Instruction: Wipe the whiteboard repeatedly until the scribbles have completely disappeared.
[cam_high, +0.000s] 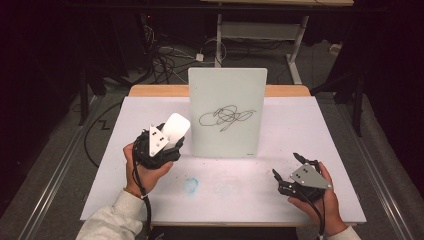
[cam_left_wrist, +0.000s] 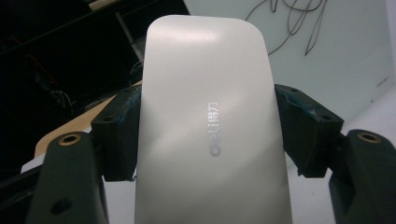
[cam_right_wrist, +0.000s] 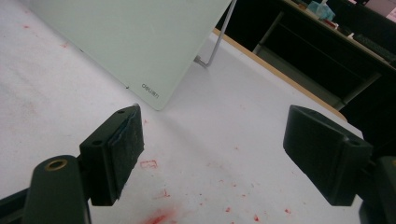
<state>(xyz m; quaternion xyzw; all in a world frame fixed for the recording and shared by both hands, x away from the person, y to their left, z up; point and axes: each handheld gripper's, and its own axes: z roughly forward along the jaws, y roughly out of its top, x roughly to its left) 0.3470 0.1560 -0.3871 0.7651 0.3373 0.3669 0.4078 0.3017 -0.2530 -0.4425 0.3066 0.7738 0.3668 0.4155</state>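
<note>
My left claw (cam_high: 167, 137) is clamped on a white eraser (cam_left_wrist: 208, 130), one jaw against each long side; the eraser sticks up past the jaws, raised above the worktop (cam_high: 300, 125). My right claw (cam_high: 289, 167) is spread wide with nothing between its jaws, low over the worktop's right front. Behind both, a scribbled whiteboard (cam_high: 227, 112) stands propped near mid-worktop, just beside the eraser.

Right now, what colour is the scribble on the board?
Black scribble on the pale board; clearest in the high view.
</note>
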